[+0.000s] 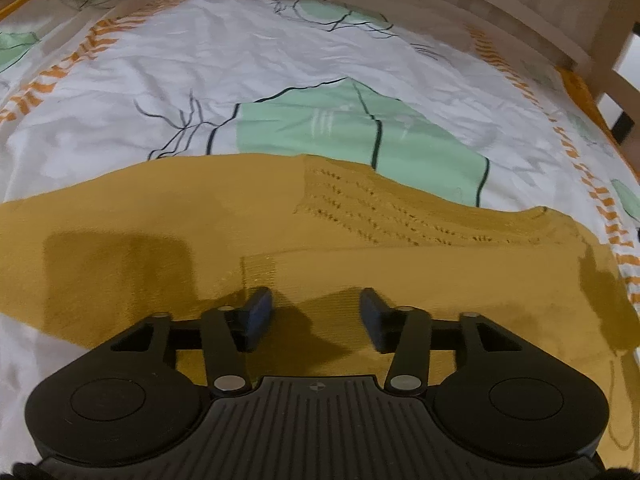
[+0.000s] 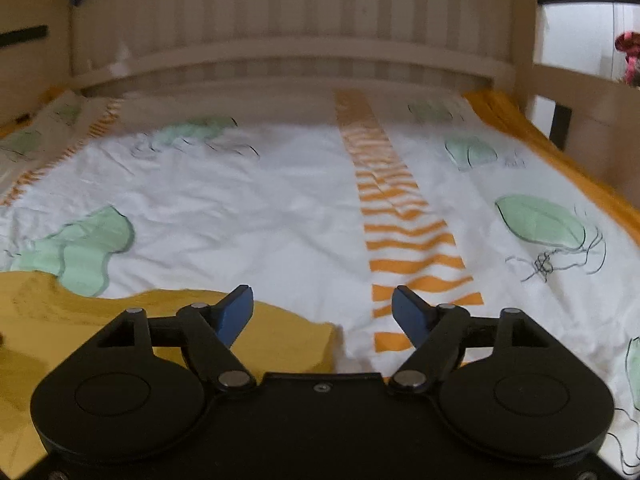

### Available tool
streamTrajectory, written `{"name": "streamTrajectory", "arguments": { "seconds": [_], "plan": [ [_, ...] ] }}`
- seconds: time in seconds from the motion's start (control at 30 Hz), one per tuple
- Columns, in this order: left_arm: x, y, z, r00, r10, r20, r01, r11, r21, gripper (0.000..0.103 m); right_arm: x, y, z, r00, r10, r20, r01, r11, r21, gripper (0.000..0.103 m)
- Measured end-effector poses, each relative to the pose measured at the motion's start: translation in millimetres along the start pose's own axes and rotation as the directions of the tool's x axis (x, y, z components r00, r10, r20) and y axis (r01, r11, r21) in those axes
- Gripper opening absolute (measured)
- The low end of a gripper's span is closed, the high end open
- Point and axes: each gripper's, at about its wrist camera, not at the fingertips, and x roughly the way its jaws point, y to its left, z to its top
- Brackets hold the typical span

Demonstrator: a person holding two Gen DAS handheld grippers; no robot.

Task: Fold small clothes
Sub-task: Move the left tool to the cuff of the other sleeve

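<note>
A mustard-yellow knitted garment (image 1: 248, 216) lies flat on the bed, with an openwork patterned panel (image 1: 360, 208) toward the right. My left gripper (image 1: 316, 312) is open and empty, just above the garment's near part. In the right wrist view the garment (image 2: 280, 336) shows at lower left, its right edge ending under the gripper. My right gripper (image 2: 322, 316) is open and empty, over that edge and the white bedding.
The bedding (image 1: 200, 64) is white with green leaf shapes and orange striped bands (image 2: 404, 232). A pale wooden bed frame (image 2: 288, 60) runs along the far side. A wooden rail (image 1: 592, 20) stands at the right. An orange sheet edge (image 2: 560, 152) shows at the right.
</note>
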Motion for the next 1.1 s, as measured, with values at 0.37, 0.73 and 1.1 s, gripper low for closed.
{"name": "streamTrajectory", "arguments": {
  "seconds": [0.37,0.73,1.1],
  "plan": [
    [-13.7,5.4,-5.3,0.998,-0.043,0.056,0.047,0.997,-0.062,0.055,-50.6,18.6,-8.3,1.0,0.024,-0.008,-0.023,0.996,0.087,0.087],
    [-63.4,25.7,-0.6,0.963,0.233,0.138,-0.233,0.972,-0.016,0.055,-95.6,48.7,-22.8,0.995,-0.054,0.087,0.052,0.998,0.028,0.092],
    [-118.3,138.3,13.1,0.867,0.455,0.202,-0.425,0.888,-0.179,0.055,-91.0,51.8,-30.3,0.996,0.068,0.06,-0.075,0.99,0.119,0.099]
  ]
}}
